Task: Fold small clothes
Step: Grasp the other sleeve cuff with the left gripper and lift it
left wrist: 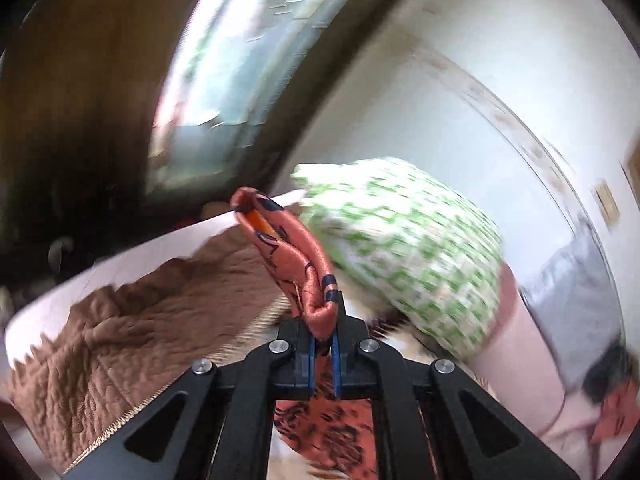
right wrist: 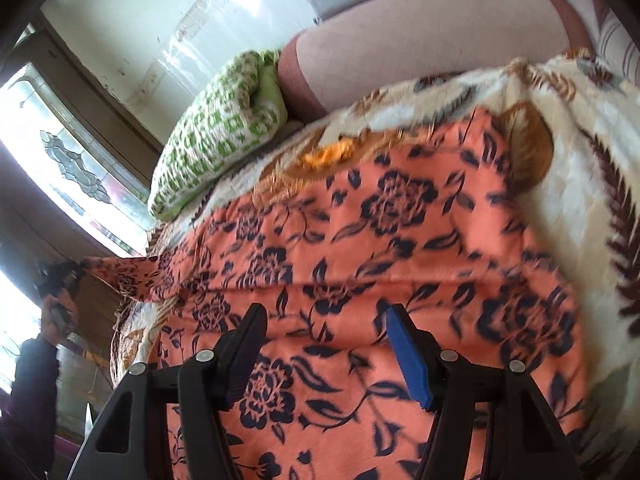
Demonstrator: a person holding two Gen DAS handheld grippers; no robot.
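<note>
The orange floral cloth [right wrist: 360, 264] lies spread on our patterned blanket [right wrist: 592, 184]; our left gripper [left wrist: 325, 340] clamps a raised corner at far left; our right gripper [right wrist: 326, 344] hovers, jaws apart, over its near edge; a green pillow [right wrist: 216, 132] sits beyond.

1. In the right wrist view, the garment [right wrist: 360, 260] lies spread on the blanket [right wrist: 580, 152], filling the centre and running down to 6 o'clock.
2. The right gripper [right wrist: 326, 344] sits over the garment at 6 o'clock.
3. The pillow [right wrist: 216, 132] lies at 10 o'clock, on the blanket's edge, beside the window [right wrist: 72, 160] at 9 o'clock.
4. The left gripper [right wrist: 56, 280] is at 9 o'clock, at the garment's corner.
5. In the left wrist view, the pillow sits at 2 o'clock behind the pinched cloth.
</note>
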